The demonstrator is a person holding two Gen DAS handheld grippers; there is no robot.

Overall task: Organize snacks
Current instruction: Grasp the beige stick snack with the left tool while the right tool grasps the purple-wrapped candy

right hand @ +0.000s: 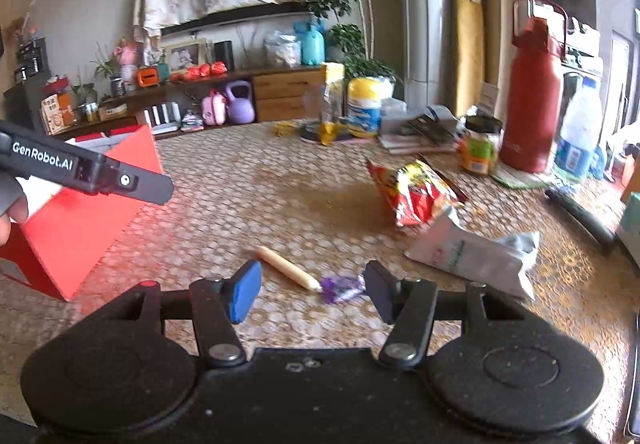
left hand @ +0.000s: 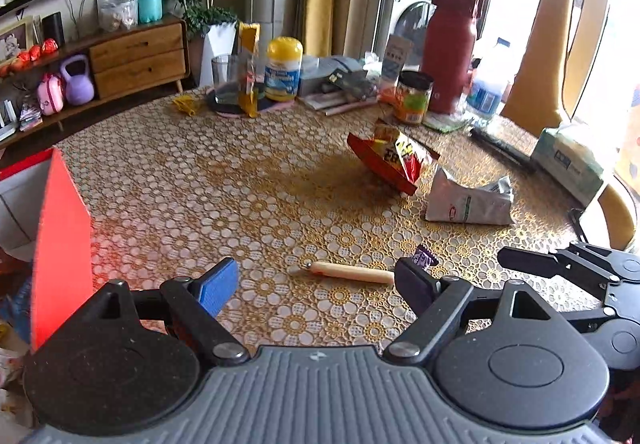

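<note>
A tan sausage stick (left hand: 352, 271) (right hand: 288, 268) lies on the lace tablecloth just ahead of both grippers. A purple candy wrapper (left hand: 424, 256) (right hand: 342, 288) lies at its end. My left gripper (left hand: 316, 284) is open wide, hanging above the cloth with the stick beyond its jaws. My right gripper (right hand: 312, 290) is open too; the candy lies on the table between its pads, nearer the dark one and untouched. Farther back are a red chips bag (left hand: 394, 160) (right hand: 412, 190) and a crumpled white bag (left hand: 468, 200) (right hand: 472, 252). An open red box (left hand: 60, 244) (right hand: 88, 204) stands at the left.
Along the table's far side stand a red thermos (left hand: 450, 44), a can (left hand: 412, 96), a yellow-lidded tub (left hand: 283, 70), a glass (left hand: 224, 78), a water bottle (left hand: 490, 84) and papers. A tissue pack (left hand: 568, 160) and a dark rod (left hand: 500, 146) sit at the right edge.
</note>
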